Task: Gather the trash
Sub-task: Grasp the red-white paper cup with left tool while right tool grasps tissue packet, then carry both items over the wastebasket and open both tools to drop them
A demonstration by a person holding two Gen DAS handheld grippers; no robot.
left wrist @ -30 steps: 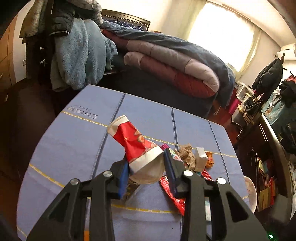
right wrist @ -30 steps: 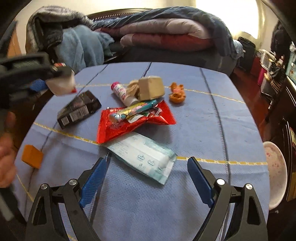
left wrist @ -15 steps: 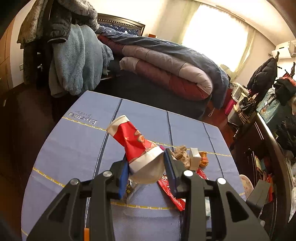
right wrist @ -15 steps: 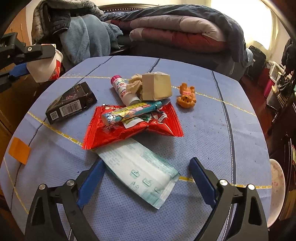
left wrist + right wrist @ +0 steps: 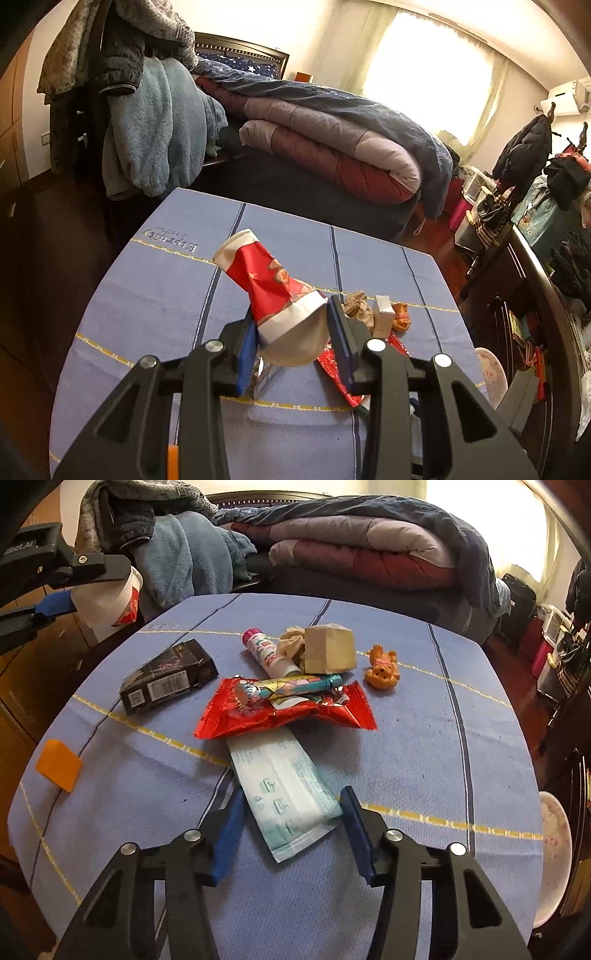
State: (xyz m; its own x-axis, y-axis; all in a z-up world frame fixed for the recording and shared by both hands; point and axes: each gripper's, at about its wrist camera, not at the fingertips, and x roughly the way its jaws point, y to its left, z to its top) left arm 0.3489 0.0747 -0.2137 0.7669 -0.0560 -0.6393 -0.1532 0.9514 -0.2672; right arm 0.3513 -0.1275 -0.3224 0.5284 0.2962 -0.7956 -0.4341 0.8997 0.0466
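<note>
My left gripper [image 5: 291, 325] is shut on the rim of a red and white paper cup [image 5: 273, 291] and holds it high above the blue tablecloth [image 5: 162, 280]; it also shows in the right wrist view [image 5: 110, 598] at the upper left. My right gripper [image 5: 293, 812] is open, its jaws on either side of a pale blue and white flat packet [image 5: 284, 794]. Beyond lie a red foil wrapper [image 5: 288, 712] with a shiny candy tube [image 5: 291, 686] on it, a black box [image 5: 168, 681], a small bottle [image 5: 267, 655], crumpled paper and a beige carton [image 5: 328, 650].
An orange toy figure [image 5: 382, 668] lies right of the pile. An orange tag [image 5: 59, 770] sits near the table's left edge. A white dish [image 5: 554, 853] is off the table's right side. A bed with folded quilts [image 5: 332, 144] and draped clothes [image 5: 155, 125] stands behind.
The left gripper has lifted higher and pulled back with the cup. The right gripper has moved in and down over the pale packet, its jaws narrowing around it.
</note>
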